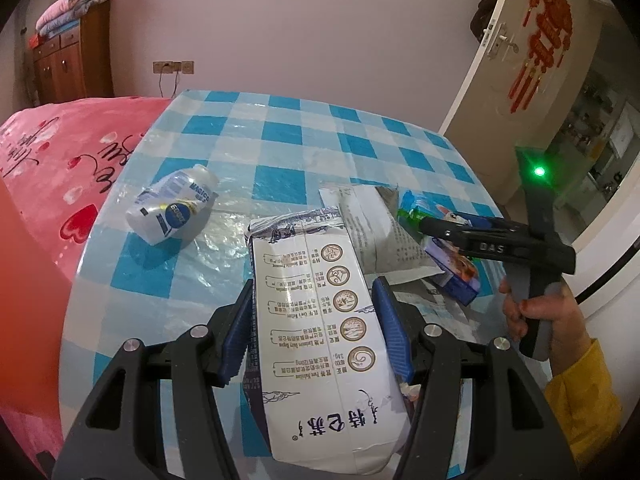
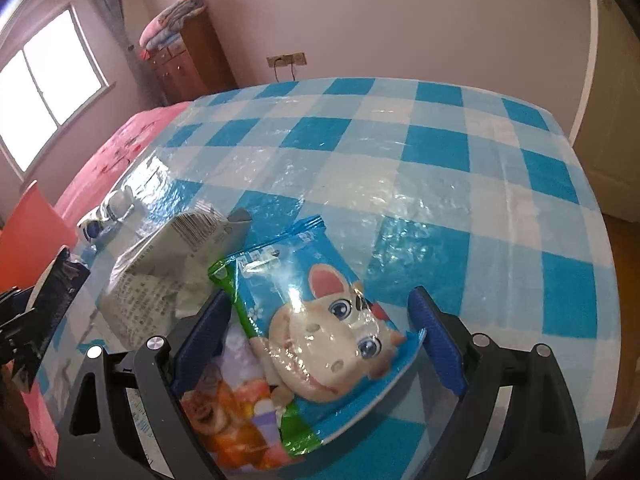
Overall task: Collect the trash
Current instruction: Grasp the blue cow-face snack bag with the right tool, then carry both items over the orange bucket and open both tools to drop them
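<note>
My left gripper (image 1: 314,288) is shut on a white milk carton (image 1: 312,240) with printed text, its blue pads pressing both long sides. A white plastic bottle (image 1: 172,204) lies on its side to the left on the checked table (image 1: 280,148). My right gripper (image 2: 320,294) stands open over a blue snack bag (image 2: 320,320) with a cartoon animal, which lies between the fingers. Under the bag lies a purple box with a bear picture (image 2: 228,412). A crumpled grey wrapper (image 2: 160,280) lies just left of the bag. In the left wrist view the right gripper (image 1: 420,222) is side-on.
The table carries a blue and white checked plastic cover. A pink bed (image 1: 60,140) adjoins its left edge. A hand in a yellow sleeve (image 1: 536,312) holds the right gripper. A door with red decoration (image 1: 540,40) stands at the right, a wooden cabinet (image 1: 68,60) at the back left.
</note>
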The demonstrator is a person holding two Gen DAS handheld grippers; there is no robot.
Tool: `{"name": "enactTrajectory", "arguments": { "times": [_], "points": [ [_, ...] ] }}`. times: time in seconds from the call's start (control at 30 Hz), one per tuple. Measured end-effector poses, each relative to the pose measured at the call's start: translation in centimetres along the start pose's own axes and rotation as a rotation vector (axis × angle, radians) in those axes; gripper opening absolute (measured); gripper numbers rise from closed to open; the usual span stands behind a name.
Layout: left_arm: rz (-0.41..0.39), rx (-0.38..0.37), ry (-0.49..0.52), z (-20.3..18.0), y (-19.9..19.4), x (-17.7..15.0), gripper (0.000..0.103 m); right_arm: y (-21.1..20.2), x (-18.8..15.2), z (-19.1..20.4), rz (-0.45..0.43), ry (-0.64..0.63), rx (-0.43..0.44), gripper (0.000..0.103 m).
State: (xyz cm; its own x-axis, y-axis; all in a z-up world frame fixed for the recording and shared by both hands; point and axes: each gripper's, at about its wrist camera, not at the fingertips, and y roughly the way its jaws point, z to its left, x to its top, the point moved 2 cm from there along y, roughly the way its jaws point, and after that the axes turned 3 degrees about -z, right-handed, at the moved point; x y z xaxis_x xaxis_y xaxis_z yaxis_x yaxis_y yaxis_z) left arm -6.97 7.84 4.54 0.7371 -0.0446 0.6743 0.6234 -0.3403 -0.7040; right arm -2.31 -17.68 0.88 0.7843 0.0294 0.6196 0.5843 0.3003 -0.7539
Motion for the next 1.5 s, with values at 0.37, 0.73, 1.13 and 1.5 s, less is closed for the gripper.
{"name": "enactTrajectory", "arguments": {
  "times": [0.37, 0.73, 1.13, 1.5],
  "points": [
    [0.002, -0.018, 0.011, 0.5, 0.1, -0.9, 0.059, 0.2, 0.1, 0.6, 0.016, -0.030, -0.049, 0.067],
    [-0.007, -0.046, -0.007, 1.2, -0.2, -1.9, 0.059, -1.3, -0.7, -0.1, -0.012, 0.017, -0.113, 0.042],
    [-0.054, -0.054, -0.005, 1.1, -2.1, -2.4, 0.059, -6.4, -0.5, -0.3, -0.135, 0.074, -0.184, 0.040],
    [-0.111, -0.052, 0.013, 0.7, -4.8, -1.6, 0.059, -10.7, 0.2, 2.0, -0.184, 0.115, -0.132, 0.040]
  ]
}}
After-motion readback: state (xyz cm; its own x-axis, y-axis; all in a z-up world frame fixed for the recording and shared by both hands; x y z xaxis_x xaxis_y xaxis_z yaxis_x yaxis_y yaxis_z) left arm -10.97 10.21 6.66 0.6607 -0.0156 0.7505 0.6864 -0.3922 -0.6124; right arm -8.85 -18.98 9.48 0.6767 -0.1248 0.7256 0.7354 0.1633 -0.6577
